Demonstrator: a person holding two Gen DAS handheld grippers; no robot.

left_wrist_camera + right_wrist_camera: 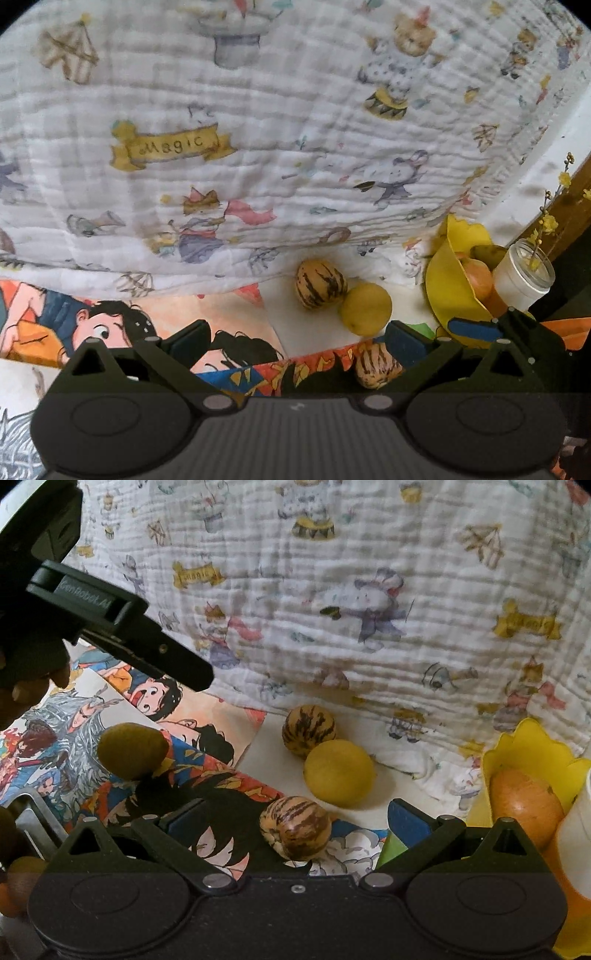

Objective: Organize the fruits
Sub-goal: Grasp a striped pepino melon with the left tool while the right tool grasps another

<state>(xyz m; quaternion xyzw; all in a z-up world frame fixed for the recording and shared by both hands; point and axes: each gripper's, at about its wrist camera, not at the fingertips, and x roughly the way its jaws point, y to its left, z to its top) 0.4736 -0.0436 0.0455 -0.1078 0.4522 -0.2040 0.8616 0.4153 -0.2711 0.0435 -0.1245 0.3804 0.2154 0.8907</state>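
The left claw (295,341) stands wide with nothing between its blue-padded fingers, hovering over the comic-print paper (147,321) on the surface. The right claw (291,823) is also wide and empty, with a striped pepino melon (295,827) lying between its fingers but touching neither. At about 12 o'clock from that melon rests a yellow lemon (339,772), and touching it at its 11 o'clock is a second striped melon (308,730), close to the hanging circus-print cloth (332,590). At 3 o'clock a yellow scalloped bowl (532,746) holds an orange-toned fruit (526,805), just beside a white cup (522,277) with yellow flower stems. A brown kiwi-like fruit (131,751) appears at 9 o'clock in the right wrist view; whether anything holds it cannot be told.
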